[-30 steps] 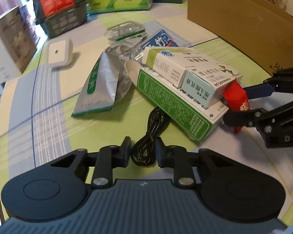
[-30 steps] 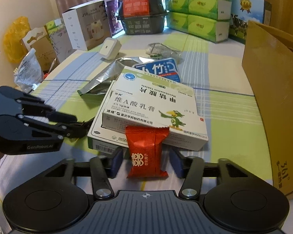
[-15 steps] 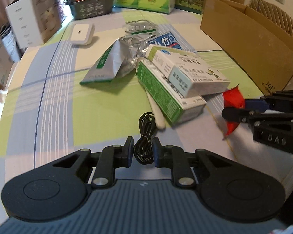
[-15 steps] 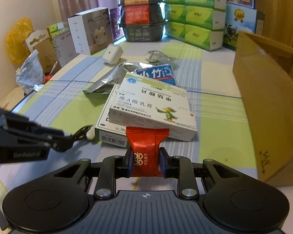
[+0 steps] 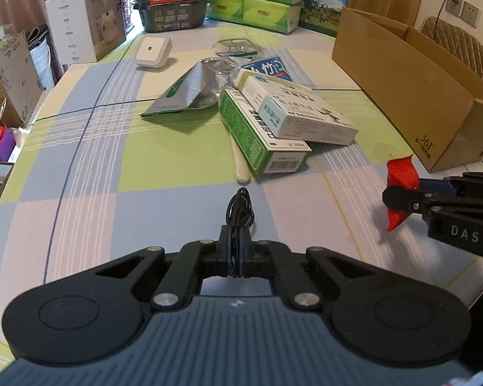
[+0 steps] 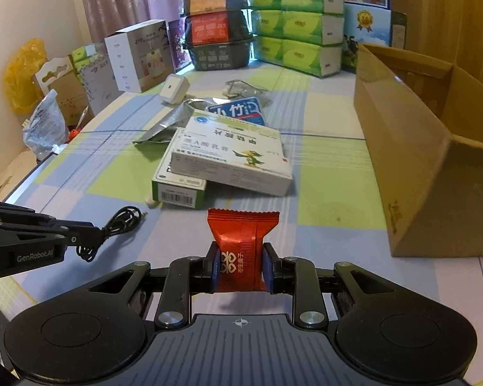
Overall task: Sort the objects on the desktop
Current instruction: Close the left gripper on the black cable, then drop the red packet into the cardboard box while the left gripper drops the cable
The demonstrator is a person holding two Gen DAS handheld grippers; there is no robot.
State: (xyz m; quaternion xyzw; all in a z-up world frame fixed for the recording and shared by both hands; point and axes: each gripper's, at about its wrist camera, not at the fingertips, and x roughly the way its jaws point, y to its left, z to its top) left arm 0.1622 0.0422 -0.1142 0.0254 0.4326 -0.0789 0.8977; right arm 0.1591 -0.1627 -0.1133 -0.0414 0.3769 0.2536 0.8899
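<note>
Left wrist view first: my left gripper (image 5: 234, 251) is clamped tight on a thin black coiled cable (image 5: 240, 212), whose loop sticks out forward past the fingertips, above the pastel checked tablecloth (image 5: 164, 173). Ahead lies the pile: a white medicine box with a green parrot print (image 5: 301, 112) stacked on a green-sided flat carton (image 5: 257, 135), a crumpled silver foil pouch with green trim (image 5: 190, 93) just beside them, and a cream stick (image 5: 240, 164) poking out from under the carton. Over on the right, my right gripper (image 5: 405, 189) is pinching a bright red crinkle-edged candy wrapper (image 5: 399, 177), near the open brown cardboard box (image 5: 412, 90).

Right wrist view now: the right gripper (image 6: 240, 268) is closed on that red candy wrapper (image 6: 241, 241), glossy foil, zigzag top edge, white double-happiness mark on its lower part, standing upright between the blue pads (image 6: 214, 268). It is off the tablecloth (image 6: 322, 167), in front of the medicine box (image 6: 232, 160). The cardboard box (image 6: 412, 167) sits to the right. At the left, my left gripper (image 6: 93, 236) grips the black cable (image 6: 119, 225), loops dangling both ways.
</note>
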